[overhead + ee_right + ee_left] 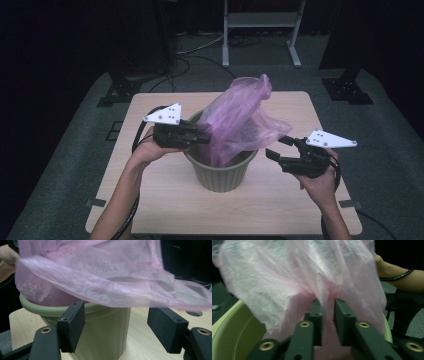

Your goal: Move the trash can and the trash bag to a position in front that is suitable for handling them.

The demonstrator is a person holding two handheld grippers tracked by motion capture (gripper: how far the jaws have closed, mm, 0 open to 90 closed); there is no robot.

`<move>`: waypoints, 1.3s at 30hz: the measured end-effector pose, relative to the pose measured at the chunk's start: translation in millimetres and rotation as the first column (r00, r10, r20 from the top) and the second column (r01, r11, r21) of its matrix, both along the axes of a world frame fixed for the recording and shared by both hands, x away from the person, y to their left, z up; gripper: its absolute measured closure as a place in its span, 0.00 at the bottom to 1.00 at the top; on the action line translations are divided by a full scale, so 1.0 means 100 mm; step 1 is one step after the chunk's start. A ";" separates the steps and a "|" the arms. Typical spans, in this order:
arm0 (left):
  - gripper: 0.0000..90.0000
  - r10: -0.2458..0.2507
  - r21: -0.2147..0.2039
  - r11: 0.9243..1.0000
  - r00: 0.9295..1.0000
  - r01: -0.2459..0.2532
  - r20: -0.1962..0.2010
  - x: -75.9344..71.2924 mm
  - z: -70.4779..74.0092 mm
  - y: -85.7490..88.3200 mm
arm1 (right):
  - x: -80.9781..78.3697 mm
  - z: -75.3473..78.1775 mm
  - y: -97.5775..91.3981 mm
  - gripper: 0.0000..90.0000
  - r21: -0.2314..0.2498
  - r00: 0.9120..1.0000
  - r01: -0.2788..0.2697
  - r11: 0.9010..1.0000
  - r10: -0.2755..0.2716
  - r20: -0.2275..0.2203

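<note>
Lining step in hand, by the look of it: wooden tabletop (280, 200), green bin (220, 172) at its middle, pink bag (240, 120) half inside, billowing above the rim. Left tool (204, 135) narrow, film between jaws, grip uncertain; right tool (272, 152) wide, empty. Next: spread the bag's mouth over the rim.

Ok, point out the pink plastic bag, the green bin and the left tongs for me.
pink plastic bag (240, 117), high view, on the crumpled middle of the film.
green bin (222, 175), high view, on its ribbed outer wall.
left tongs (327, 315), left gripper view, midway between the tips, bag film between them.
</note>
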State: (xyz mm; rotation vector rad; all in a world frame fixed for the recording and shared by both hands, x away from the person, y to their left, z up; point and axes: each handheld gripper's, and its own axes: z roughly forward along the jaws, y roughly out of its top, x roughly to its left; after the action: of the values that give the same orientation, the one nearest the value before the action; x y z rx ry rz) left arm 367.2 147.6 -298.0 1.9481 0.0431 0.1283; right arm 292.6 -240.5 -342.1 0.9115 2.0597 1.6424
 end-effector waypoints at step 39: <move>0.41 0.105 0.054 0.993 0.993 -0.102 -0.057 -0.02 0.02 0.18 | 0.03 0.16 -0.34 0.35 0.028 0.999 0.036 0.999 -0.036 -0.026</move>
State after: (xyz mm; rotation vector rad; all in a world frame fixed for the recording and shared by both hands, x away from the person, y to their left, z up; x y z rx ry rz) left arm 364.8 166.0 -295.9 2.0004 0.1820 0.1404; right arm 295.9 -274.0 -325.8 0.9779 2.0291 1.6537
